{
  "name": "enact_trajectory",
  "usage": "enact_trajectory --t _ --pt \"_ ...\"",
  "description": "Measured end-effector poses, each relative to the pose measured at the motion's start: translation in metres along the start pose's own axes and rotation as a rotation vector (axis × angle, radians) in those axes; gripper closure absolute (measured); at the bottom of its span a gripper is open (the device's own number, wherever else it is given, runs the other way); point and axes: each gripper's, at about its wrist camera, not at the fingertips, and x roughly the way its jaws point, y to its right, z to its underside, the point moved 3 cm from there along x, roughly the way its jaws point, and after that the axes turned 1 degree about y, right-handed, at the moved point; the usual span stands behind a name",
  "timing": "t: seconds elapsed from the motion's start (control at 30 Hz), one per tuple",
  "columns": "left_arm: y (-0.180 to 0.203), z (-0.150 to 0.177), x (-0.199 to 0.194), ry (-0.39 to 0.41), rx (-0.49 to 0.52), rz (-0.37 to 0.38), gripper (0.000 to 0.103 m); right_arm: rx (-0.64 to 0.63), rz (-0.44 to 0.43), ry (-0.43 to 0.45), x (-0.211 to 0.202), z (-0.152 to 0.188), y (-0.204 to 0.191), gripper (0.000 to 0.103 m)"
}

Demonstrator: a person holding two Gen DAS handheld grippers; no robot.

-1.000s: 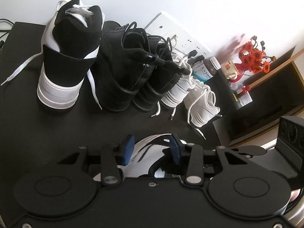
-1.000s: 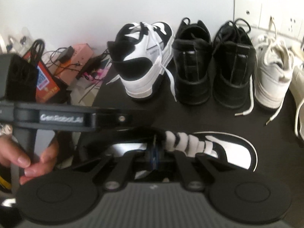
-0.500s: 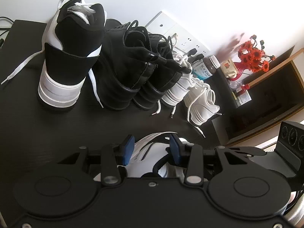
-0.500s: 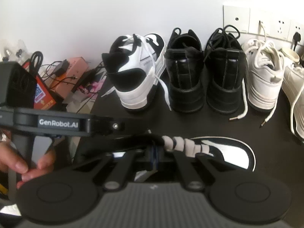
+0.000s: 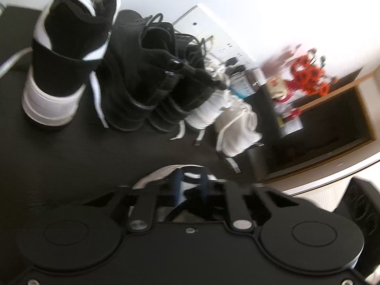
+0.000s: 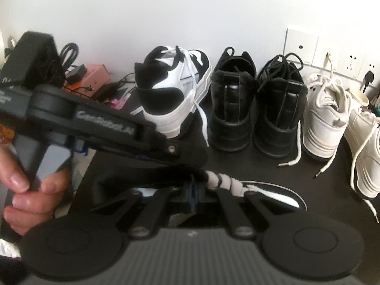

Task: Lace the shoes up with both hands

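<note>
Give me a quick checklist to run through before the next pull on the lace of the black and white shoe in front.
1. Right gripper shut on something: ok, fingers together, though what is pinched is hidden.
2. Left gripper open beside the shoe: ok, gap visible.
3. Lace free of tangles: cannot tell, partly hidden.
4. Row of shoes behind stands apart from the work: ok.
5. Left view sharp enough to aim: not ok, blurred.
</note>
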Motion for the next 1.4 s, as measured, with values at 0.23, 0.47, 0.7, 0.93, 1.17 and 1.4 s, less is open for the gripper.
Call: enact_trajectory --t 0.23,0.47,0.7,0.93,1.17,1.4 --pt "-0.012 -0.005 0.002 0.013 -0.118 0.048 0.102 -0.014 -0.095 0.003 -0.022 -0.002 0.005 0.083" --pt "-0.007 -0.007 0.004 0.026 -0.110 0.049 0.102 0.104 -0.182 0.052 -0.039 -0.021 0.039 0.079" --pt "-0.012 -0.007 0.004 0.036 -0.116 0.036 0.102 0.151 -0.283 -0.054 -0.002 -0.028 0.042 0.079" --pt "-0.009 -0.016 -0.010 0.092 -0.078 0.035 0.103 0.318 -0.379 -0.144 0.027 -0.026 0.055 0.101" --pt "-0.003 -0.010 -0.022 0.088 0.046 -0.029 0.091 0.441 -0.389 -0.131 0.030 -0.023 0.063 0.101" --pt "0.009 0.006 -0.020 0.027 0.250 -0.140 0.050 0.562 -0.391 -0.040 0.031 -0.019 0.074 0.101"
